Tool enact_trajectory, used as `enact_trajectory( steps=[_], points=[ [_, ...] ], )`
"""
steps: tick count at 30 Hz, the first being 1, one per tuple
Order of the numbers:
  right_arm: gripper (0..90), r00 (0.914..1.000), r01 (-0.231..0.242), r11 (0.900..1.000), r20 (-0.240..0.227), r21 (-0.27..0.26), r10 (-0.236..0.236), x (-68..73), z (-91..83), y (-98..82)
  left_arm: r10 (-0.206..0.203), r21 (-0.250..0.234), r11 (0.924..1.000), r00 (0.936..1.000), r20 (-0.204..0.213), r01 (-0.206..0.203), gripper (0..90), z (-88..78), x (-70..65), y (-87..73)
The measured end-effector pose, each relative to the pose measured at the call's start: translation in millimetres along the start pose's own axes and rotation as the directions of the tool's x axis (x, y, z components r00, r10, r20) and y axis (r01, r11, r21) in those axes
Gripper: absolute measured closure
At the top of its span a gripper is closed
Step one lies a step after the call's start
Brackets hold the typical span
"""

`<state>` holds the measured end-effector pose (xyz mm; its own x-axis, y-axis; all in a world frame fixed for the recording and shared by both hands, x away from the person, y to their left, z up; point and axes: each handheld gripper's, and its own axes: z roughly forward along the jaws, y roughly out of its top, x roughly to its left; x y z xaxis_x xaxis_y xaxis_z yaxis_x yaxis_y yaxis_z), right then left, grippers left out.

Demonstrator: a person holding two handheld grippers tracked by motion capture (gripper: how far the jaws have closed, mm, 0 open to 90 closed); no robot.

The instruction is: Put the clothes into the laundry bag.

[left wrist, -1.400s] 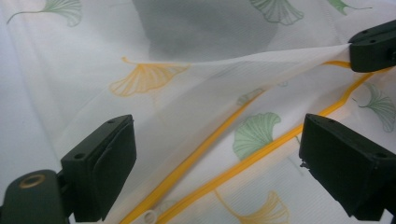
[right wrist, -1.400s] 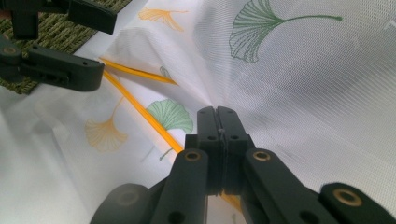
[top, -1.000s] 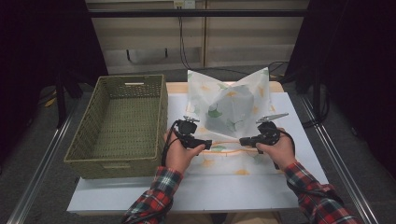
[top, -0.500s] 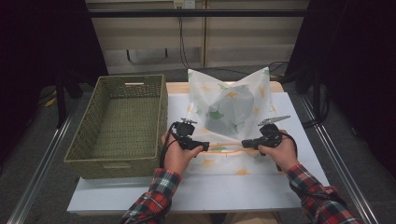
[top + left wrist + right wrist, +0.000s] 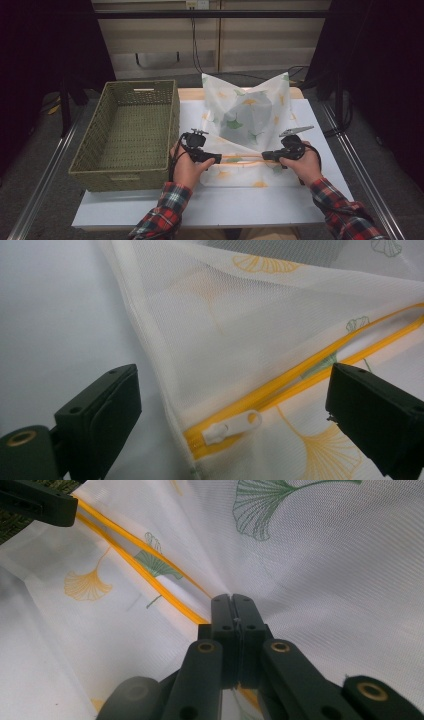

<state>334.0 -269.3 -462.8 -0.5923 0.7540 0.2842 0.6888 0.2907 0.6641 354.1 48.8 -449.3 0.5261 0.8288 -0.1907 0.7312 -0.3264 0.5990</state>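
A white mesh bag (image 5: 247,125) printed with yellow and green leaves lies on the bench (image 5: 200,205), its far half propped up toward the back edge and its near half spread flat toward the front edge, just to the right of a woven basket (image 5: 127,132) that stands along the left side. An orange zip (image 5: 241,157) runs across the bag's near part, parallel to the front edge.

The bag looks very light and limp: thin netting that folds, sags and slides on the smooth bench top, so it will give no resistance of its own. It is not fragile, though the mesh could snag or tear if tugged hard. The firmest places to take hold are the stitched zip tape and the small white pull tab (image 5: 231,426) at the zip's left end; pulling the tab will likely work only while the other end of the zip is held taut.

The right claw (image 5: 233,611) is fully closed, pinching the fabric right at the zip's right end, with the netting puckering away from its tips. The left claw (image 5: 227,405) stands wide open and holds nothing: its two black jaws straddle the bag's corner, with the pull tab lying between them and a little ahead, touched by neither jaw. In the high view both claws (image 5: 219,159) (image 5: 264,155) point inward at each other along the zip, one at each end.
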Motion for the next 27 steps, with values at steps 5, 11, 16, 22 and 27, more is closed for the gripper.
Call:
enact_trajectory(
  steps=[5, 11, 16, 22, 27],
  points=[
    [90.0, 0.9999, 0.003, 1.000, 0.011, 0.001, -0.003, -1.5, -2.7, -1.5, -0.027, 0.005, 0.9996, 0.9995, 0.019, 0.027, 8.0, -1.1, 2.3, -2.2],
    [90.0, 0.9998, -0.003, 1.000, 0.018, -0.010, 0.003, -5.7, -7.2, -4.8, -0.028, 0.021, 0.9994, 0.9991, 0.032, 0.027, 8.9, -3.3, 3.8, -6.0],
    [90.0, 0.9998, -0.005, 1.000, 0.022, -0.012, 0.005, -8.8, -9.1, -7.6, -0.029, 0.031, 0.9991, 0.9985, 0.046, 0.028, 9.4, -5.5, 3.4, -9.0],
    [90.0, 0.9995, -0.017, 1.000, 0.026, -0.018, 0.018, -9.7, -11.0, -8.3, -0.028, 0.051, 0.9984, 0.9980, 0.056, 0.025, 10.5, -4.3, 3.1, -13.9],
    [90.0, 0.9996, -0.015, 1.000, 0.024, -0.023, 0.015, -10.4, -10.6, -8.6, -0.027, 0.049, 0.9985, 0.9981, 0.056, 0.025, 12.5, -5.3, 4.4, -15.8]
  ],
)
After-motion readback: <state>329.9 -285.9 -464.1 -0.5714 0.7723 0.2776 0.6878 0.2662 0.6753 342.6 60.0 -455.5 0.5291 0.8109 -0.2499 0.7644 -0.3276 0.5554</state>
